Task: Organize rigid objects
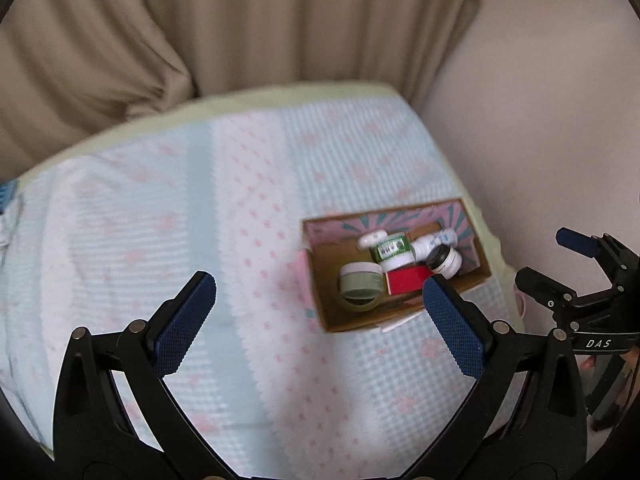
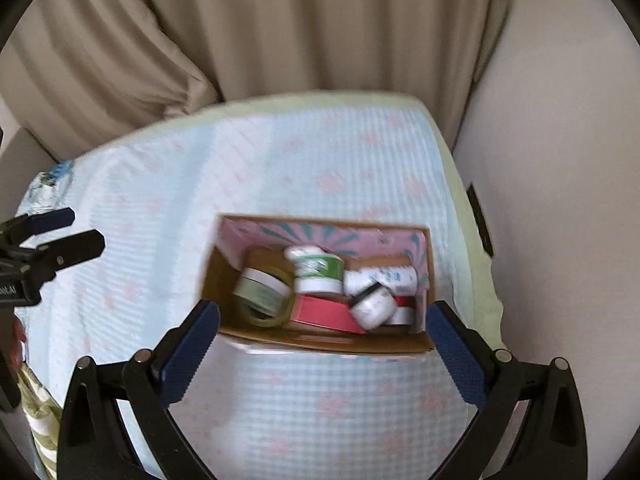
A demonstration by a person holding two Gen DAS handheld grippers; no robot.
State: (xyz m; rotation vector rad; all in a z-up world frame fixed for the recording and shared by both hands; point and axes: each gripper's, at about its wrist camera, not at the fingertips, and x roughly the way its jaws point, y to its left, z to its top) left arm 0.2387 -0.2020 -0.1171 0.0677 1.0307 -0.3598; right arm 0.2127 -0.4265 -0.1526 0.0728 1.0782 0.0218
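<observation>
Jars (image 2: 316, 274) and tape (image 2: 262, 300) gathered inside cardboard box (image 2: 320, 340), far right on the bed (image 2: 160, 208). Left gripper (image 1: 318, 320) and right gripper (image 2: 322, 344) spread wide, empty, hovering near.

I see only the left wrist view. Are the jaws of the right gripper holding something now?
Observer: No. The right gripper is open and empty, and it faces the cardboard box.
Operator: Is something hidden behind the black-lidded jar?
Observer: Yes. Another small white jar lies in the box corner beside it.
Operator: Is there anything on the wall?
Observer: A dark plate sits on it, just past the right edge of the cloth.
</observation>
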